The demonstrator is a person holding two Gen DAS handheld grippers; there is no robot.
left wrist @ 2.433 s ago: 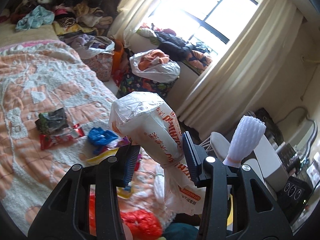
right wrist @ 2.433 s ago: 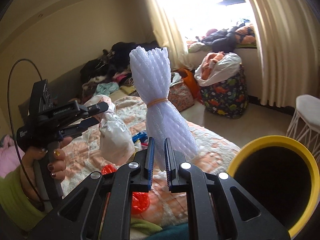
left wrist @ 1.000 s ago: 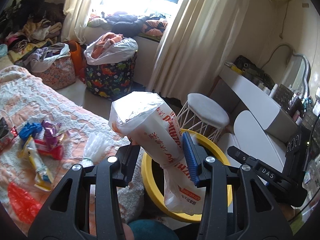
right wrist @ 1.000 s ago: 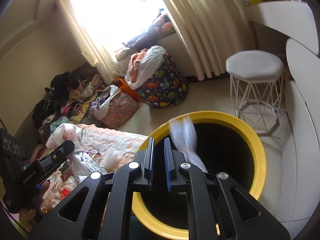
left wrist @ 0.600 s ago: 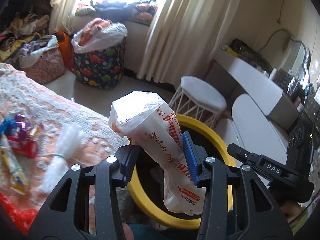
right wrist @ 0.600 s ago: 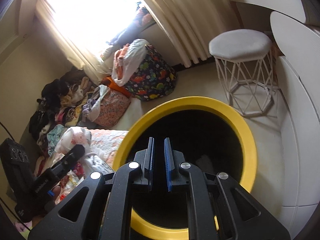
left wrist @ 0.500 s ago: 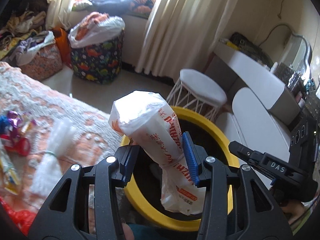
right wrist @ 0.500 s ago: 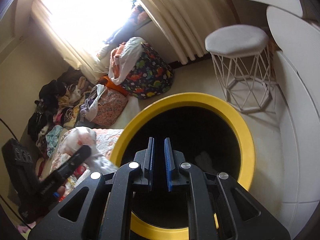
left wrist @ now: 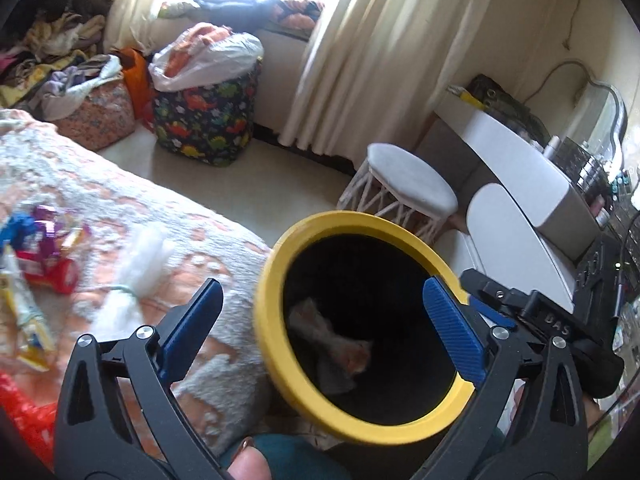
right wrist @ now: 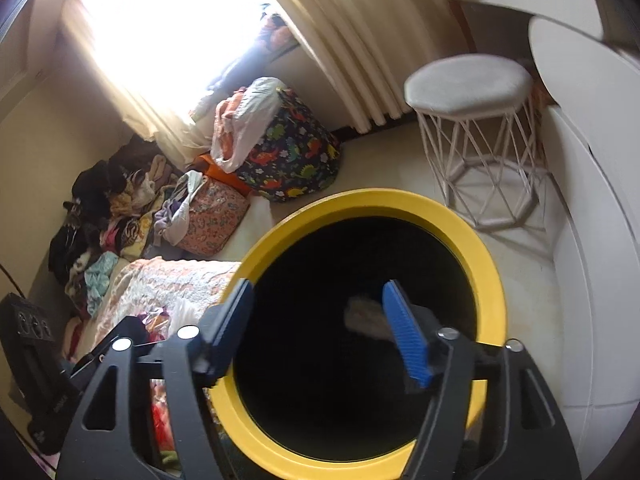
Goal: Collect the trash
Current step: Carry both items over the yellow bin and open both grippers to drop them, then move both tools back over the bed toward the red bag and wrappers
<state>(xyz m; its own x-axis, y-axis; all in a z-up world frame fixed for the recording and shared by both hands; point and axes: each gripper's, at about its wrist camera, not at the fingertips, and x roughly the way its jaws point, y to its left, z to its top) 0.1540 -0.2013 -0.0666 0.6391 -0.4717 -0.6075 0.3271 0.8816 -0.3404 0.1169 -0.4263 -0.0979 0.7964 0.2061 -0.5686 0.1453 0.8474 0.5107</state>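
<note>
Over the yellow-rimmed bin [left wrist: 276, 264], the left gripper [left wrist: 320, 316] and right gripper [right wrist: 316, 320] both gape wide, holding nothing. Inside the bin lies a white bag [left wrist: 328, 340]. Wrappers [left wrist: 36, 248] lie on the bed [left wrist: 224, 240] beside the bin.

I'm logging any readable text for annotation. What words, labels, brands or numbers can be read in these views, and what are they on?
"DAS" – raised letters on the black body of the right gripper, seen in the left wrist view; possibly part of a longer word.
Print on the left gripper body, low in the right wrist view: too blurred to read.
Wrappers on the bed: print blurred, unreadable.
Bag inside the yellow bin: unreadable.
</note>
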